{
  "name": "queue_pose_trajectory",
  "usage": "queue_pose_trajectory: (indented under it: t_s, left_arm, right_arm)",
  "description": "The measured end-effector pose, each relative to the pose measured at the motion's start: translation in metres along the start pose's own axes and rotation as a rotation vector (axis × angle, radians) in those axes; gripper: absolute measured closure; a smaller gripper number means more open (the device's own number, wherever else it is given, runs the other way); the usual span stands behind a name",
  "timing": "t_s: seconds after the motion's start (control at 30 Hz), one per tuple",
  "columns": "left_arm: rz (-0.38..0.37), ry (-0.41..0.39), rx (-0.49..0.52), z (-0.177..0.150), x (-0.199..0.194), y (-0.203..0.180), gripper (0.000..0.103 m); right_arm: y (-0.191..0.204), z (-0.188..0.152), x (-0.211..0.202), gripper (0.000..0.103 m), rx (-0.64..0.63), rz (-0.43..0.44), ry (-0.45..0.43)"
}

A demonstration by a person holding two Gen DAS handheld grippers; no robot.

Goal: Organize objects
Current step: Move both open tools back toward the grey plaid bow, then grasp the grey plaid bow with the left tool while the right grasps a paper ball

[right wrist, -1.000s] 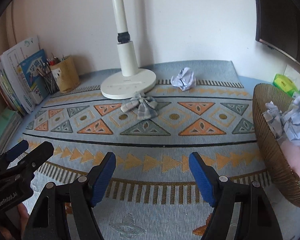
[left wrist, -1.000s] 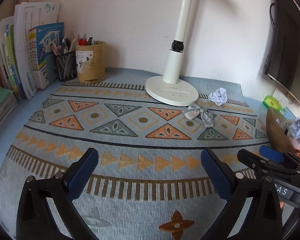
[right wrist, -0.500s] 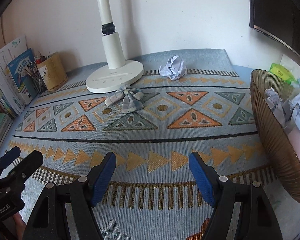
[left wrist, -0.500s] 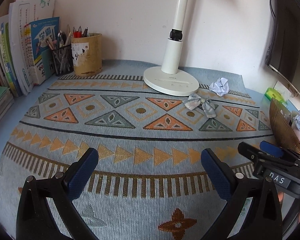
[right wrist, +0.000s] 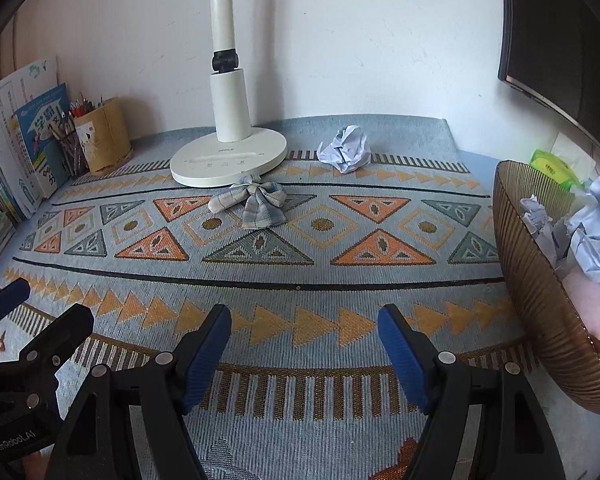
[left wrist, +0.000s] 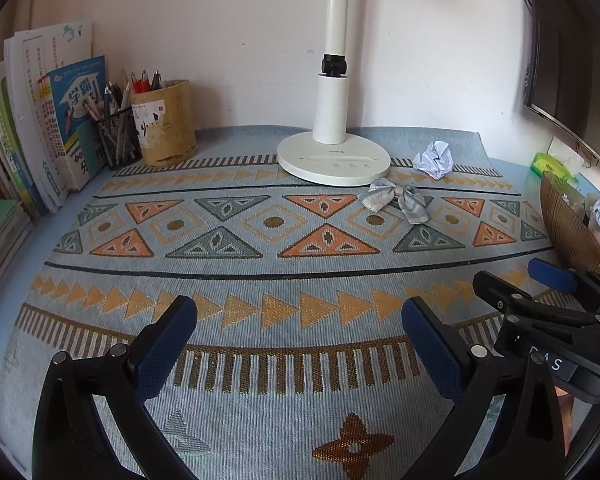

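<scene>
Desk covered by a woven mat [left wrist: 260, 288] in pale blue with orange and grey triangles, striped bands front and back; bare blue desk edge visible around it. White wall behind. White lamp [left wrist: 334, 156] standing on round base at back centre of mat. Crumpled paper ball [left wrist: 434, 159] on mat just right of lamp base, apart from it. Checked fabric bow [left wrist: 396, 199] lying flat on mat, touching the front rim of lamp base. Back left corner: tan pen cup [left wrist: 166, 124] beside black mesh pen holder [left wrist: 118, 140], books [left wrist: 40, 128] upright against wall. Right edge: brown ribbed basket [right wrist: 540, 292] holding crumpled paper and something pink; green packet [right wrist: 550, 166] behind it; dark screen [right wrist: 560, 36] on right wall. Left gripper [left wrist: 299, 330] low over front of mat, fingers spread wide, nothing between. Right gripper [right wrist: 304, 336] likewise spread wide and empty, near front of mat, basket just to its right.
</scene>
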State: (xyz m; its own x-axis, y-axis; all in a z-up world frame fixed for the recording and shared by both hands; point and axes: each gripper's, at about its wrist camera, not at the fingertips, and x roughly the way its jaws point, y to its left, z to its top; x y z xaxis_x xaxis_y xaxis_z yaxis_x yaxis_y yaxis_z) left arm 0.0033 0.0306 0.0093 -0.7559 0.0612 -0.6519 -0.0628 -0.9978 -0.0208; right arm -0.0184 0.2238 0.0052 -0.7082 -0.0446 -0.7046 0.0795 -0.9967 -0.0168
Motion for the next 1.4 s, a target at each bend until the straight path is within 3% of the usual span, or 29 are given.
queue_pose_trajectory:
  t_s: [0.13,0.57,0.7,0.8,0.87,0.93,1.07,1.13,1.23,1.4]
  left_arm:
    - [-0.033,0.023,-0.016,0.001,0.002,0.004,0.001]
    - [-0.048,0.038,-0.055,0.002,0.004,0.01,0.001]
    - [-0.135,0.054,-0.044,0.02,0.003,0.01,0.001]
    - [-0.189,-0.001,0.043,0.048,0.001,-0.002,0.001]
    - [-0.227,-0.015,0.109,0.063,0.013,-0.015,0.001]
    - [-0.22,-0.002,0.173,0.072,0.031,-0.032,0.001]
    - [-0.234,0.054,0.225,0.082,0.075,-0.059,0.002]
    - [-0.239,0.11,0.234,0.087,0.101,-0.068,0.005]
    - [-0.317,0.212,0.171,0.093,0.134,-0.07,0.012]
    - [-0.29,0.207,0.181,0.099,0.141,-0.081,0.015]
  right_arm:
    - [-0.005,0.0,-0.003,0.019,0.018,0.01,-0.014]
    - [-0.002,0.0,0.0,0.019,0.015,-0.019,0.002]
    - [-0.016,0.012,0.008,0.023,0.083,0.045,0.068]
    - [-0.031,0.049,0.012,0.027,0.176,0.094,0.091]
    - [-0.039,0.08,0.02,0.027,0.221,0.117,0.077]
    - [-0.04,0.104,0.034,0.027,0.233,0.082,0.069]
    - [-0.047,0.137,0.077,0.027,0.282,0.075,0.074]
    - [-0.058,0.145,0.105,0.03,0.305,0.039,0.099]
    - [-0.066,0.15,0.134,0.032,0.298,0.063,0.139]
    - [-0.066,0.154,0.156,0.036,0.266,0.081,0.152]
